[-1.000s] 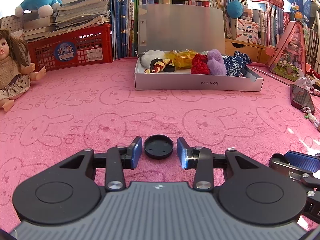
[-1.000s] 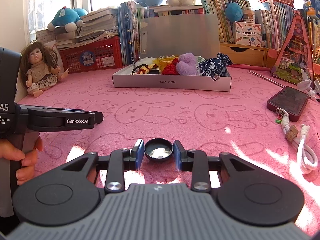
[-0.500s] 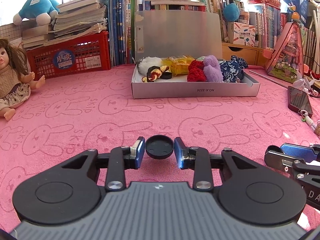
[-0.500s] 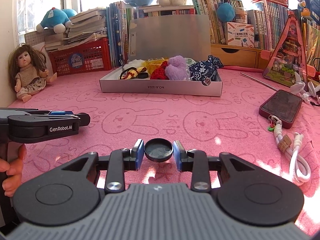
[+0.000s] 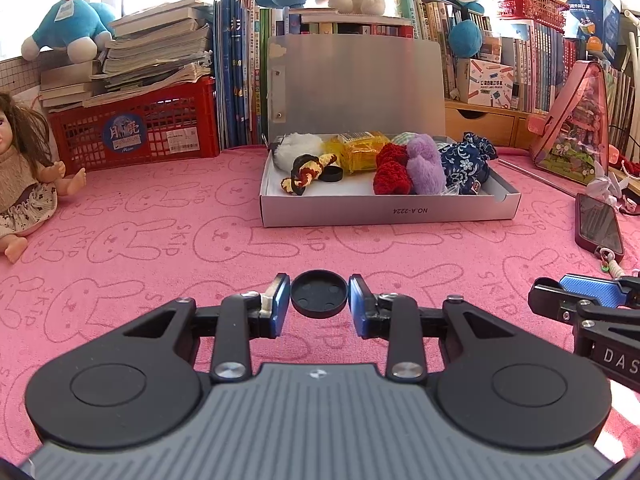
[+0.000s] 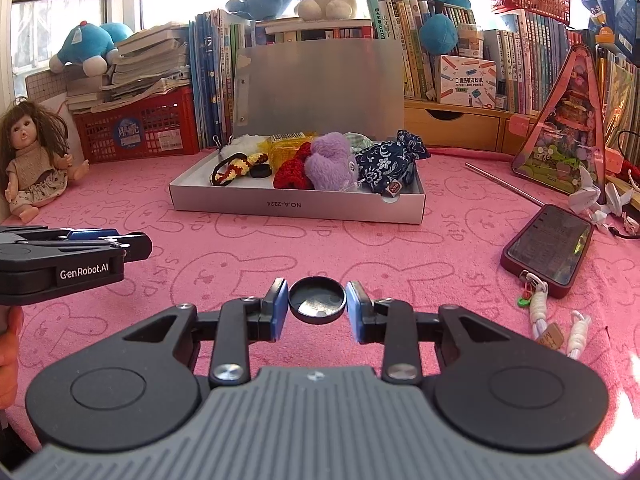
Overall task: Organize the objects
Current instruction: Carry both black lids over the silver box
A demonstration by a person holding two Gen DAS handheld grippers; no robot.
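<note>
In the left wrist view my left gripper (image 5: 319, 289) is shut on a flat black round lid (image 5: 319, 299), held a little above the pink rabbit-print cloth (image 5: 160, 248). My right gripper (image 6: 317, 294) is shut on a second black round lid (image 6: 317, 304), hollow side up. Beyond both stands an open white box (image 5: 390, 211) (image 6: 296, 205) with its lid upright. It holds plush and knitted items, a yellow packet and another black lid (image 5: 331, 175). Each gripper's tip shows in the other view, the right gripper (image 5: 538, 300) and the left gripper (image 6: 140, 246).
A doll (image 6: 30, 164) sits at the left edge by a red crate (image 5: 136, 130) under stacked books. A phone (image 6: 548, 248) with a strap and a white cable (image 6: 576, 334) lie at the right. Bookshelves and plush toys line the back.
My left gripper's jaws closed onto the lid and lifted it off the cloth. The right gripper rose with its lid and shifted right, so the box moved left in its view.
</note>
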